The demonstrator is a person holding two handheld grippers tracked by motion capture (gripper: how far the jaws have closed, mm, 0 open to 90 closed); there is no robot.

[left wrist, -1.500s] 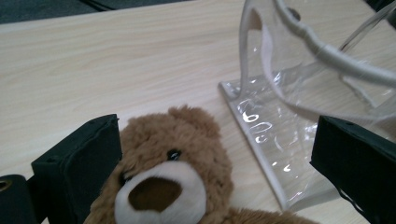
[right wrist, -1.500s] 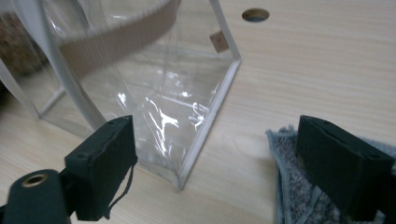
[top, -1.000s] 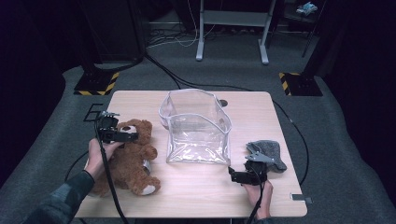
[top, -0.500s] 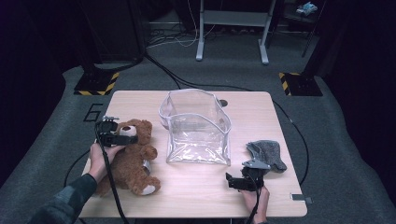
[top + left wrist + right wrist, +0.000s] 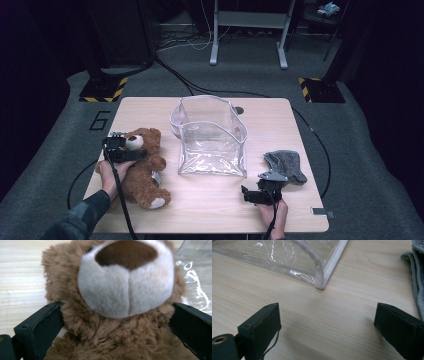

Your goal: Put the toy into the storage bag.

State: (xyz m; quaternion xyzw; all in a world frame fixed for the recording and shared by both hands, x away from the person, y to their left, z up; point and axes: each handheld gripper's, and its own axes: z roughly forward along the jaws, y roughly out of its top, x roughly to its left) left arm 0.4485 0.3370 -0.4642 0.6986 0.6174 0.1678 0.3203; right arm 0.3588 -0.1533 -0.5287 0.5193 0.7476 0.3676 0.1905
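Note:
A brown teddy bear (image 5: 145,167) lies on its back at the left of the wooden table (image 5: 210,205). My left gripper (image 5: 120,149) is at its head. In the left gripper view the bear's white muzzle (image 5: 125,282) sits close up, and the left gripper (image 5: 116,306) is open with one black jaw on each side of the furry head, against the fur. A clear plastic bag (image 5: 210,135) stands open mid-table. My right gripper (image 5: 255,194) hovers near the front edge, and the right gripper (image 5: 327,307) is open over bare wood, just short of the bag's corner (image 5: 320,285).
A grey cloth (image 5: 285,165) lies crumpled right of the bag, its edge (image 5: 418,277) beside my right jaw. Cables trail off the table's front. Dark floor, stand legs (image 5: 250,35) and striped bases (image 5: 102,90) lie beyond the far edge.
The right gripper has drawn back from the grey cloth toward the front edge and slightly left. The left gripper has stayed at the bear's head, shifting only a little.

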